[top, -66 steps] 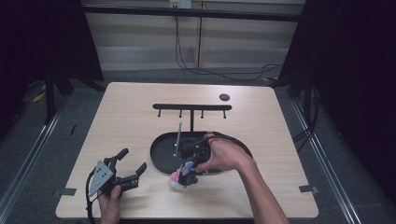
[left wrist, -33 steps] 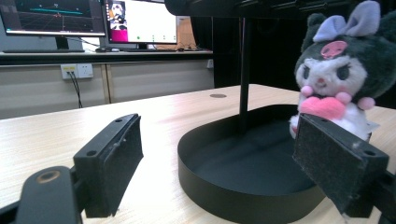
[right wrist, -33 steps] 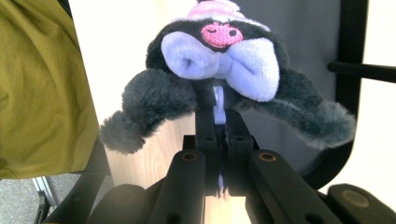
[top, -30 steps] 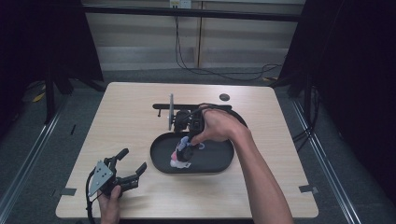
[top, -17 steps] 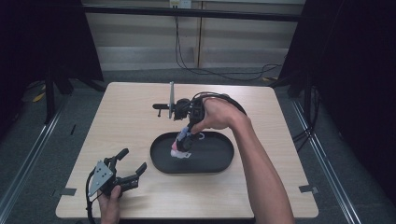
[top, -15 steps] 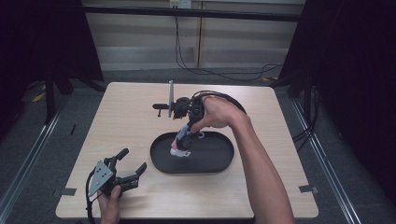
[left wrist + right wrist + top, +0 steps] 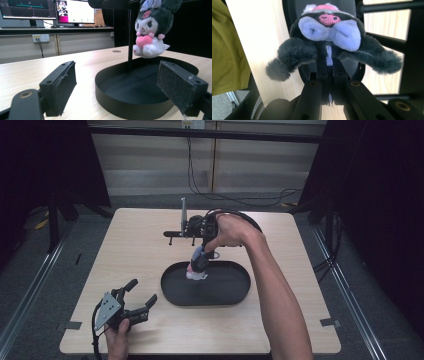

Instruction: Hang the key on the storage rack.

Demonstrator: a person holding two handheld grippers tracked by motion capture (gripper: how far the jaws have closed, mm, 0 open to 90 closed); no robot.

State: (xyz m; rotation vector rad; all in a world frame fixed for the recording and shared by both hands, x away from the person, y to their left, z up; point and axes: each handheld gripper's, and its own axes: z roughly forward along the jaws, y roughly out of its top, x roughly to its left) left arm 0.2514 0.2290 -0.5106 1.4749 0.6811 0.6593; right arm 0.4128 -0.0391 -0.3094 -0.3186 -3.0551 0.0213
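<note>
A small plush toy [image 7: 196, 266] with dark ears, a white body and a pink heart hangs above the back left part of a black oval tray [image 7: 227, 296]. My right gripper [image 7: 202, 251] is shut on the loop at the top of the toy's head, shown close in the right gripper view [image 7: 328, 72] with the plush [image 7: 329, 27] dangling beyond its tips. My left gripper [image 7: 136, 301] rests open near the table's front left corner. Its pads [image 7: 62, 87] frame the tray [image 7: 140, 107] and the hanging plush [image 7: 150, 32].
A black hook rack [image 7: 172, 234] stands behind the tray, close to the right hand. A small dark disc [image 7: 116, 51] lies far back on the table. Monitors sit on a bench beyond the table. Bare wood lies to the left and front of the tray.
The right gripper has carried the plush from low over the tray's front left up and back toward the rack. The left gripper has stayed still and open.
</note>
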